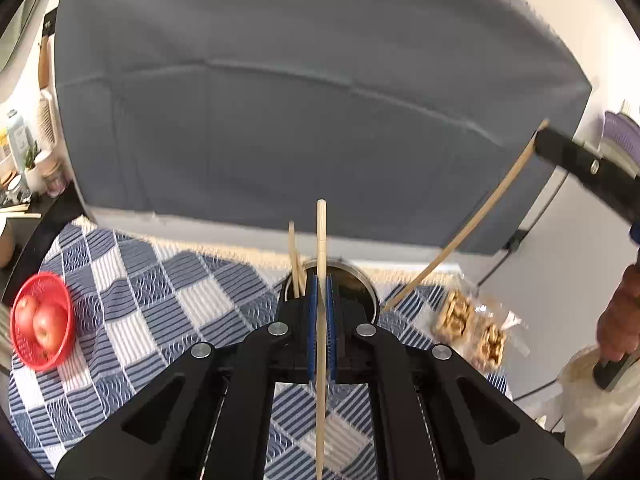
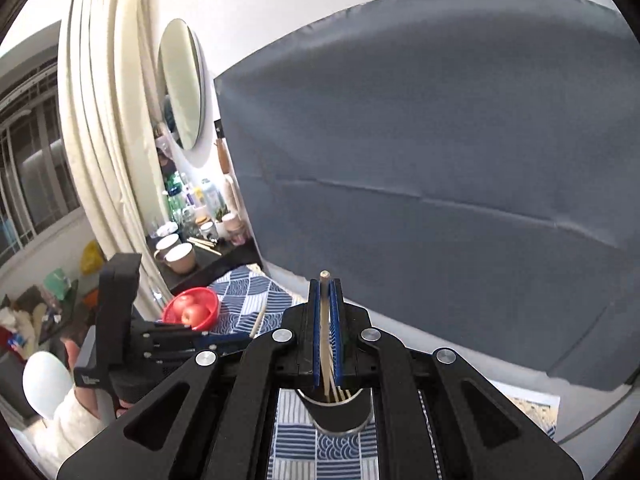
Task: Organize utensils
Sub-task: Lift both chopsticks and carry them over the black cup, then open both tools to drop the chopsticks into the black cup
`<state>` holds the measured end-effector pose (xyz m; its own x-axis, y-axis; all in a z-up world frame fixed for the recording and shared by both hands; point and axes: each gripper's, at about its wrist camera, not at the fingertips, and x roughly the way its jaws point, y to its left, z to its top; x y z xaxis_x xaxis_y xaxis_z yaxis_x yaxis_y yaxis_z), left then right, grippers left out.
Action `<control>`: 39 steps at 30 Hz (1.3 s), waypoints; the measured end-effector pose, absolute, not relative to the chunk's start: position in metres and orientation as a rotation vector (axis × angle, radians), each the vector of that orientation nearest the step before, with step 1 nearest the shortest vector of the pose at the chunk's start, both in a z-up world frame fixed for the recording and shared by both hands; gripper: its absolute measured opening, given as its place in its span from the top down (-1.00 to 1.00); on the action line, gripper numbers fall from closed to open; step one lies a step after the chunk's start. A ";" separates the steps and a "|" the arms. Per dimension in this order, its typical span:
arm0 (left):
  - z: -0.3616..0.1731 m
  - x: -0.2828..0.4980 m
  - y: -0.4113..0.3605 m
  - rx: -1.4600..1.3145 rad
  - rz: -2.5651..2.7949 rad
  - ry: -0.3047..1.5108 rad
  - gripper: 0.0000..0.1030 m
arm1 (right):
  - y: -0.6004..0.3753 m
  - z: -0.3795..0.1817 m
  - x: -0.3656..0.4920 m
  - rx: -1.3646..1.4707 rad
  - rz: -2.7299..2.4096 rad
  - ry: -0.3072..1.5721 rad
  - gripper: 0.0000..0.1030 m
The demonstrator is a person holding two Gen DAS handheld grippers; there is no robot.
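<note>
While both grippers were clamped on a chopstick each, the job looked partway done. The left gripper point(image 1: 320, 300) pinched one chopstick point(image 1: 321, 240) between its blue pads, just above the dark cylindrical holder point(image 1: 360, 284), where two or so chopsticks point(image 1: 294, 264) already leaned. The right gripper point(image 2: 328, 332) was closed on another chopstick point(image 2: 325, 320), held upright over the same holder point(image 2: 340, 412), which stood on the blue checked tablecloth point(image 1: 160, 300). Judged remaining: drop both sticks in. No other loose utensils showed on the table. A red basket point(image 1: 40, 320) of apples and wrapped snacks point(image 1: 472, 328) sat aside. No readable labels anywhere; bottle text on the far shelf was too small.
</note>
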<state>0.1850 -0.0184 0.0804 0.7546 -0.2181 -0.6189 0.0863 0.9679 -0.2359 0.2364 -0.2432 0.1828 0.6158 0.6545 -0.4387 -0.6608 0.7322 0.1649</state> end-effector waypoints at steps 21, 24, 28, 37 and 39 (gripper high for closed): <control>0.086 0.264 -0.032 -0.214 -0.303 0.465 0.91 | -0.230 0.152 0.285 -0.029 0.775 0.564 0.91; 0.081 0.272 -0.030 -0.235 -0.325 0.446 0.91 | -0.228 0.145 0.290 -0.037 0.773 0.578 0.91; 0.069 0.277 -0.031 -0.226 -0.321 0.452 0.91 | -0.226 0.137 0.298 -0.026 0.776 0.606 0.90; 0.054 0.256 -0.010 -0.219 -0.277 0.502 -0.45 | -0.243 0.128 0.297 -0.013 0.675 0.604 -0.39; 0.055 0.248 -0.003 -0.210 -0.254 0.503 -0.59 | -0.244 0.128 0.293 -0.032 0.654 0.596 -0.54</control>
<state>0.2481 -0.0030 0.0552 0.8458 -0.2906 -0.4473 0.1881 0.9472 -0.2597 0.2929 -0.2442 0.1278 0.6336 0.5626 -0.5310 -0.5805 0.7995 0.1544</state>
